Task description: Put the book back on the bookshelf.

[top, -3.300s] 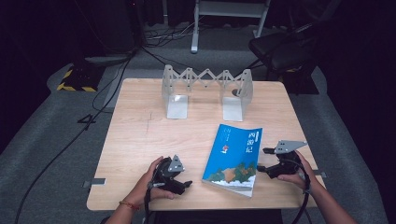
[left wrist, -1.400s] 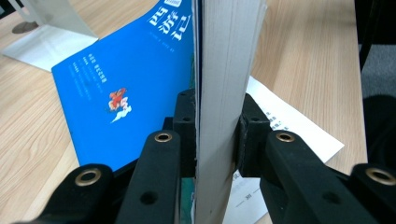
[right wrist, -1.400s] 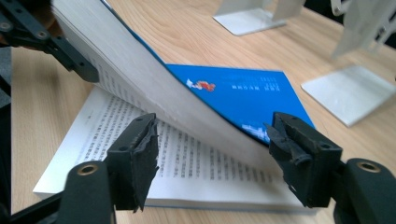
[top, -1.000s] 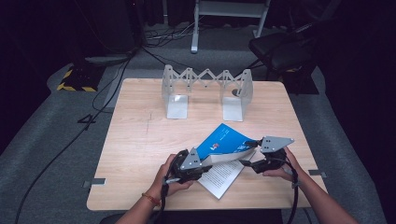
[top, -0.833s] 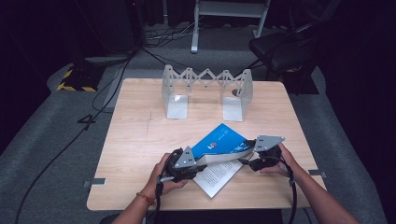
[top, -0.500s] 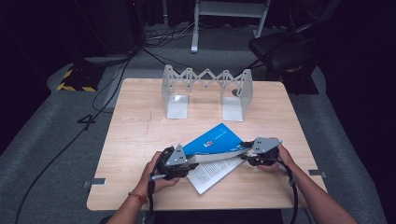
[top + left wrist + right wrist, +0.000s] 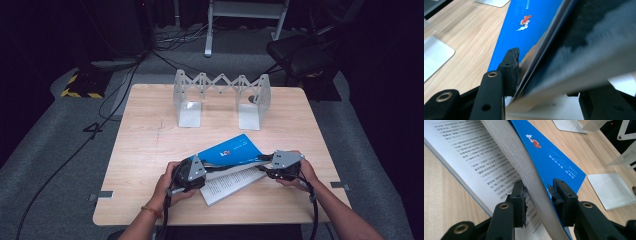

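Observation:
A book with a blue cover lies open near the table's front edge, its printed page showing underneath. The cover and a sheaf of pages are lifted and bowed between both grippers. My right gripper has just been closing, and in the right gripper view its pads press on the sheaf, one on paper and one on the blue cover. My left gripper has just been opening. One of its fingers rests by the cover, and the other jaw stands apart under blurred pages.
A folding metal book rack with two flat base plates stands at the back middle of the wooden table. A dark chair and cables lie on the floor beyond the table.
The book lay shut between the two grippers at first. Both then came in and raised the cover and pages. Over the last second the raised sheaf has swung lower toward the left.

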`<state>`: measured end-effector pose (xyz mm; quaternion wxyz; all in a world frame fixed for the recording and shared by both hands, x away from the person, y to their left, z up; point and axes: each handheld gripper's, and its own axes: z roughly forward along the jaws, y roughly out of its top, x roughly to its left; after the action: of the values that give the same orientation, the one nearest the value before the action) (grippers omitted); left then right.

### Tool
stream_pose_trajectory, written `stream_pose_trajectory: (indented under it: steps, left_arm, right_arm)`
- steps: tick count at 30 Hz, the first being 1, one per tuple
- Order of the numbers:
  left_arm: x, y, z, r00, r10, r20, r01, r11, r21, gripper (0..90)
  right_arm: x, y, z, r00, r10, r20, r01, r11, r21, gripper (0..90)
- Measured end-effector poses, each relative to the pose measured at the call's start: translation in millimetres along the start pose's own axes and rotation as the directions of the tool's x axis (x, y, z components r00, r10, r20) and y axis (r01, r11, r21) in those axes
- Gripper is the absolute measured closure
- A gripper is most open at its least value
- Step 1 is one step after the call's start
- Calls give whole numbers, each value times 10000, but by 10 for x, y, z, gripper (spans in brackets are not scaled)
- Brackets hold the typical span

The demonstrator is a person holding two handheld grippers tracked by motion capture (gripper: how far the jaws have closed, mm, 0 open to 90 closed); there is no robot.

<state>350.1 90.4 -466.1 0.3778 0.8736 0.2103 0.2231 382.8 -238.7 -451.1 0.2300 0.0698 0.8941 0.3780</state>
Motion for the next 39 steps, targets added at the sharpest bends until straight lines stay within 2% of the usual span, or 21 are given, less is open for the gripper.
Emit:
stream_pose_trajectory:
  steps: [4,7,9,10,11,12,13,15,17,20,21,22,23,26,30,33,34,35,38,39]
  left_arm:
    - [128,85,120,9993,-43,380,45,10000,-48,551]
    - [168,156,198,9984,35,569,-37,10000,34,546]
    - [163,168,203,9986,63,520,-67,9999,86,538]
    - [150,172,200,9979,76,638,-83,9999,103,538]
    - [142,169,165,9954,23,960,-21,10000,-23,516]
    - [122,175,116,9939,80,1096,-69,9999,-112,514]
    - [96,185,63,9926,126,1206,-94,9996,-272,509]
    - [22,218,-38,9909,-28,1344,107,9982,-582,478]
    - [-53,255,-84,9888,-4,1492,130,9964,-837,463]
    - [-205,357,-72,9922,338,1196,-256,9973,-694,462]
    - [-237,384,-48,9941,468,981,-421,9979,-493,485]
    - [-257,399,-20,9958,541,732,-519,9981,-323,555]
    - [-255,409,4,9960,622,647,-609,9979,-220,588]
    - [-221,405,14,9942,621,876,-607,9980,-189,640]
    - [-207,387,20,9927,660,1006,-641,9977,-222,666]
    - [-176,364,27,9901,641,1250,-614,9978,-258,684]
    - [-152,339,38,9881,592,1419,-553,9980,-308,687]
    - [-141,331,41,9869,552,1513,-518,9983,-265,689]
    - [-131,325,45,9850,630,1609,-589,9978,-299,694]
    - [-125,325,40,9851,666,1588,-628,9976,-292,695]
  right_arm:
    - [4,-12,-69,9998,30,186,-30,10000,11,676]
    - [-14,-45,-112,9993,151,330,-153,9999,64,680]
    - [-23,-61,-123,9991,251,339,-255,9996,125,679]
    - [-30,-68,-127,9990,288,341,-293,9995,129,678]
    - [-36,-72,-129,9993,229,312,-235,9996,167,677]
    - [-27,-70,-123,9994,220,270,-228,9994,267,677]
    - [-28,-73,-117,9995,188,257,-195,9994,279,676]
    - [-24,-75,-112,9996,167,217,-175,9993,335,676]
    - [-21,-67,-111,9997,112,206,-121,9991,404,674]
    - [-8,-58,-107,9997,44,236,-56,9987,507,671]
    - [-3,-56,-104,9997,15,237,-28,9985,545,670]
    - [-3,-56,-100,9997,-35,224,22,9983,576,669]
    - [-3,-57,-96,9998,-55,215,42,9982,593,668]
    - [-10,-73,-85,9999,41,124,-48,9985,546,662]
    - [-27,-93,-78,10000,70,26,-71,9992,404,646]
    - [-48,-117,-74,9997,224,-90,-222,9996,200,613]
    - [-118,-197,-56,9968,689,-413,-701,9971,-295,538]
    - [-141,-230,-48,9951,821,-559,-845,9955,-421,532]
    - [-199,-315,-14,9942,853,-661,-883,9951,-449,530]
    - [-212,-336,-10,9929,909,-768,-957,9935,-612,537]
